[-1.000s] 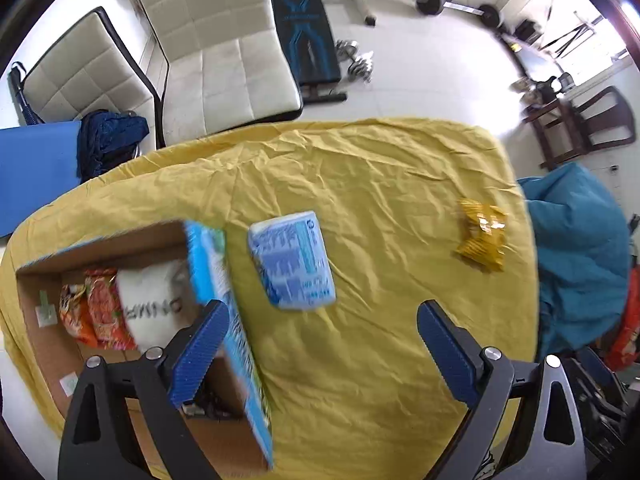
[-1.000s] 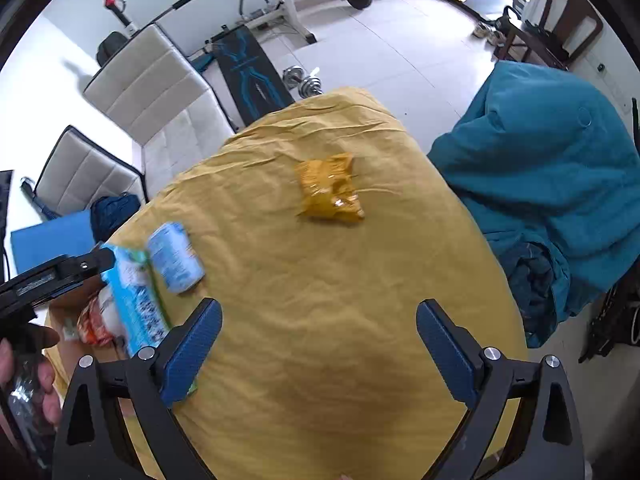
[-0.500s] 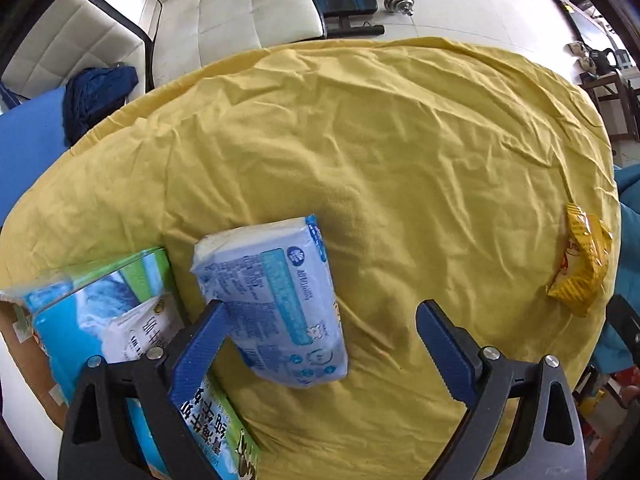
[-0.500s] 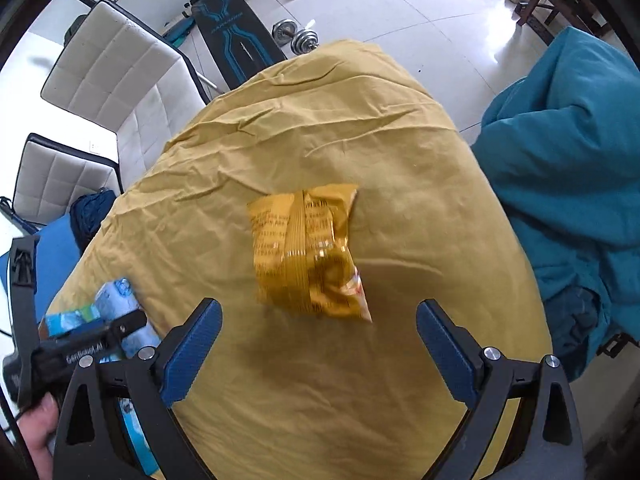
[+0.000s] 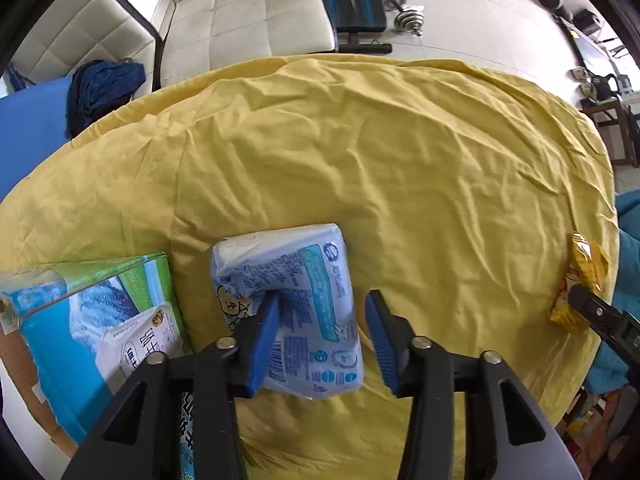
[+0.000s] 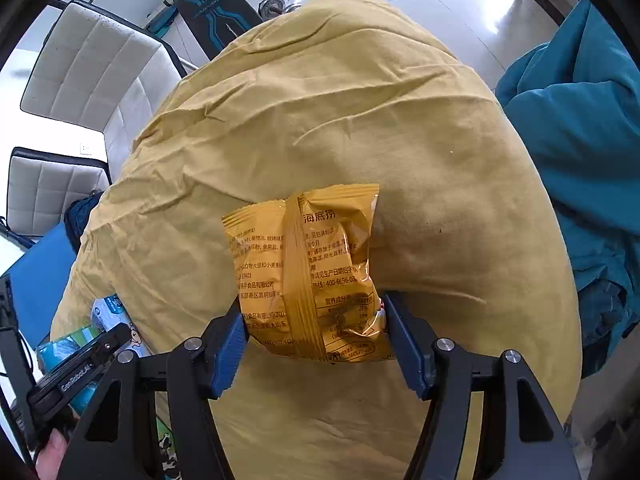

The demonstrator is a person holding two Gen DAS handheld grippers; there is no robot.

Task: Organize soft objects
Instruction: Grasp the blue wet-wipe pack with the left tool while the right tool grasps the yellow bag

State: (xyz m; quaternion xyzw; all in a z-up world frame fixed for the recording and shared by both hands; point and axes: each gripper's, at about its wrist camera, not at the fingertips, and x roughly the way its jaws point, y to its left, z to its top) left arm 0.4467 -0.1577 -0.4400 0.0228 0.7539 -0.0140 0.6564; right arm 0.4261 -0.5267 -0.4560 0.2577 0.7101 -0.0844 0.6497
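A pale blue tissue pack point(image 5: 296, 304) lies on the yellow cloth point(image 5: 360, 168). My left gripper point(image 5: 320, 332) has narrowed around its right half; the left finger presses on top of the pack and the right finger stands just off its edge. A yellow snack bag point(image 6: 308, 272) lies on the cloth in the right wrist view, also at the right edge of the left wrist view point(image 5: 580, 280). My right gripper point(image 6: 314, 340) has both fingers against the bag's lower sides. The tissue pack also shows in the right wrist view point(image 6: 110, 314).
A cardboard box point(image 5: 24, 364) with a blue-green printed flap point(image 5: 92, 312) stands left of the tissue pack. A teal blanket point(image 6: 580, 140) lies right of the table. White chairs point(image 5: 248, 16), a dark blue garment point(image 5: 100, 88) and dumbbells point(image 5: 404, 12) are beyond the far edge.
Both grippers have come down onto their objects and their fingers have closed in, the left around the tissue pack, the right around the snack bag.
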